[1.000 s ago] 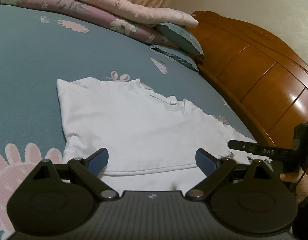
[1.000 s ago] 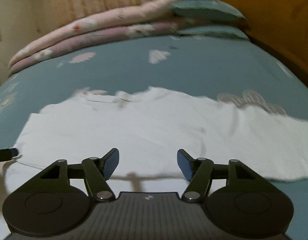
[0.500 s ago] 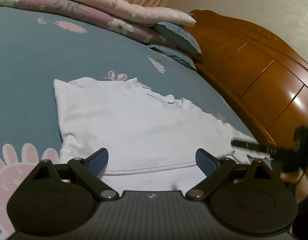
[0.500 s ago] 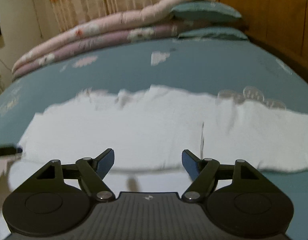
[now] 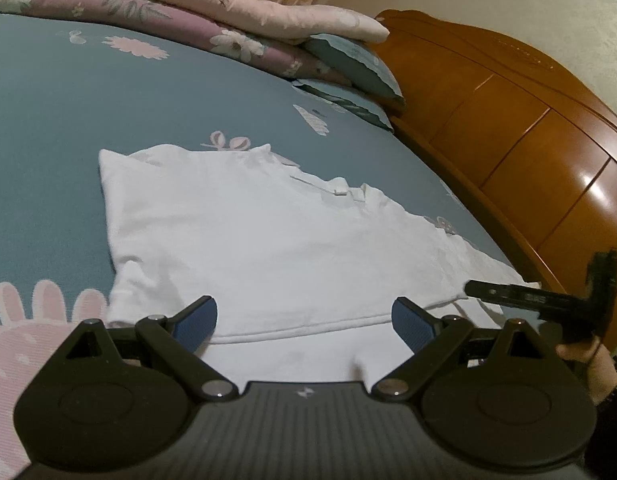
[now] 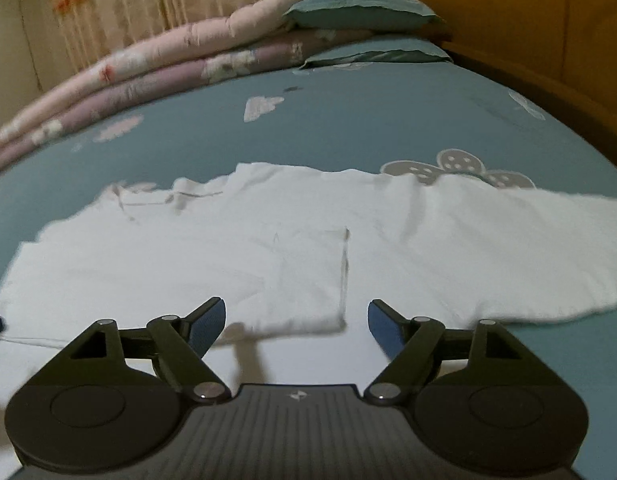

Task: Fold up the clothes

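A white shirt [image 5: 268, 240] lies flat on the blue bed sheet [image 5: 68, 120], folded over on itself with a hem running across its near part. My left gripper [image 5: 304, 320] hovers open above that near hem, nothing between its blue pads. The other gripper shows as a black bar [image 5: 536, 300] at the right of the left wrist view, held by a hand. In the right wrist view the shirt [image 6: 308, 248] spreads wide, one sleeve [image 6: 528, 248] reaching right. My right gripper [image 6: 296, 322] is over the folded edge, its jaws opening and holding nothing.
Folded floral quilts [image 5: 188, 8] and blue pillows [image 5: 348, 64] are stacked at the far side of the bed. A wooden headboard [image 5: 528, 140] runs along the right. A curtain [image 6: 108, 8] hangs behind the quilts.
The right gripper's jaws have widened and it has shifted right and lower along the shirt's folded edge. The left gripper has hardly moved.
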Available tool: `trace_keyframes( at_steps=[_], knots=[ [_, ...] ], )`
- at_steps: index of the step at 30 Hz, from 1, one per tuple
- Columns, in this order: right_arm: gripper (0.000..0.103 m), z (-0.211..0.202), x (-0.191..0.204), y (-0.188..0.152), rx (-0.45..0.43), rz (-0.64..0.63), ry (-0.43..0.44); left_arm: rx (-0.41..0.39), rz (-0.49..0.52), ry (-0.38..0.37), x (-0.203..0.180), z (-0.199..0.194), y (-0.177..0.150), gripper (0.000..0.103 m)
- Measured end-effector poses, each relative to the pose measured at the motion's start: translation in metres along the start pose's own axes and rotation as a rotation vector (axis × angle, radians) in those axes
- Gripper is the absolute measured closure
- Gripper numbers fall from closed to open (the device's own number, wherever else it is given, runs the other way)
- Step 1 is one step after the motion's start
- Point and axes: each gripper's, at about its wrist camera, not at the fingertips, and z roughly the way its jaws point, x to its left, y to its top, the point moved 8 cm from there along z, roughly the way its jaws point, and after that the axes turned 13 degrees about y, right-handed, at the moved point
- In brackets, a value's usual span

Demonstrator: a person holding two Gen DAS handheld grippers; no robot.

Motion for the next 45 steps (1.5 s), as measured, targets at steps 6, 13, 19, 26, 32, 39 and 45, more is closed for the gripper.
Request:
trace_keyframes(
  at_steps=[6,13,19,26,32,39,45],
  knots=[
    [0.018,-0.02,0.006,-0.017,-0.001,0.036,0.06,0.012,0.036,-0.012,-0.009,0.003,-0.005,0.009],
    [0.018,-0.025,0.007,-0.038,0.055,-0.023,0.034,0.021,0.039,-0.014,-0.01,0.003,-0.007,0.009],
    [0.014,-0.043,-0.007,-0.033,0.029,0.049,0.021,0.023,0.048,-0.02,-0.014,0.003,-0.008,0.009],
    [0.013,-0.038,-0.006,-0.041,0.05,0.055,0.031,0.032,0.063,-0.015,-0.015,0.005,-0.011,0.008],
    [0.011,-0.053,-0.02,-0.002,-0.04,0.043,0.02,0.03,0.071,-0.023,-0.018,0.006,-0.012,0.007],
    [0.007,-0.008,-0.079,0.077,-0.115,0.15,0.123,0.032,0.04,-0.046,-0.014,0.008,-0.012,0.006],
    [0.007,0.048,-0.133,0.097,-0.076,0.299,0.152,0.032,0.038,-0.052,-0.015,0.008,-0.013,0.005]
  ],
)
